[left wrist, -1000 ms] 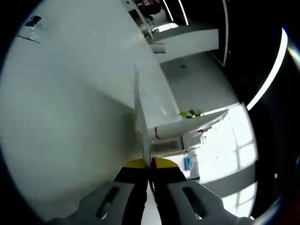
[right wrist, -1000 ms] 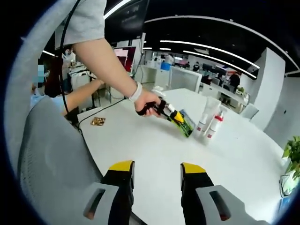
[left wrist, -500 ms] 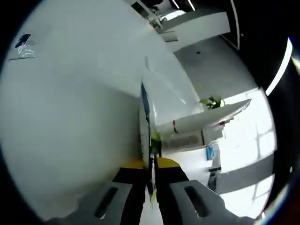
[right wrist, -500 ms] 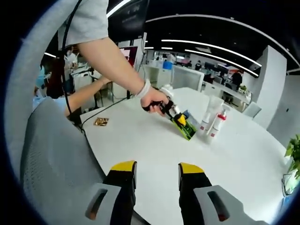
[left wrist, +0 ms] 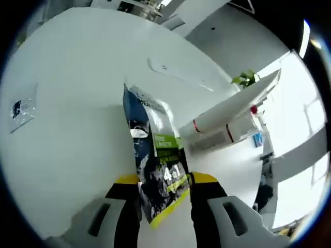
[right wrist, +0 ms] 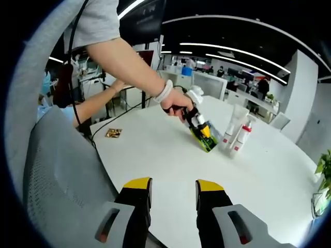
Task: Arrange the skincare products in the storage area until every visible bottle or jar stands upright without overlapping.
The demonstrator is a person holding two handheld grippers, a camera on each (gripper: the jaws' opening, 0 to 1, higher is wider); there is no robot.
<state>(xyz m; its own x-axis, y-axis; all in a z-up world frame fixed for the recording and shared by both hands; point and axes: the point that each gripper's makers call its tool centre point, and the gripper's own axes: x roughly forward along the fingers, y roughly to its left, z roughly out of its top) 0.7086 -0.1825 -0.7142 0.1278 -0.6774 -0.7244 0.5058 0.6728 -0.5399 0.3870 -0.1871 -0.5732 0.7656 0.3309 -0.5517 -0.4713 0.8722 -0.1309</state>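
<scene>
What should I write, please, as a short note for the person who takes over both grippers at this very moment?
Left gripper: shut on the flat blue, green and white skincare packet, held over the white table close to the bottles.
Right gripper: open, holding nothing, hanging above the near table edge by the grey chair back.
Things: the white tube with a red band and the white pump bottle with a red band stand upright side by side, beside the packet.
Done: both bottles upright, apart from each other.
Left: probably set the packet down next to them without overlap, then release.
</scene>
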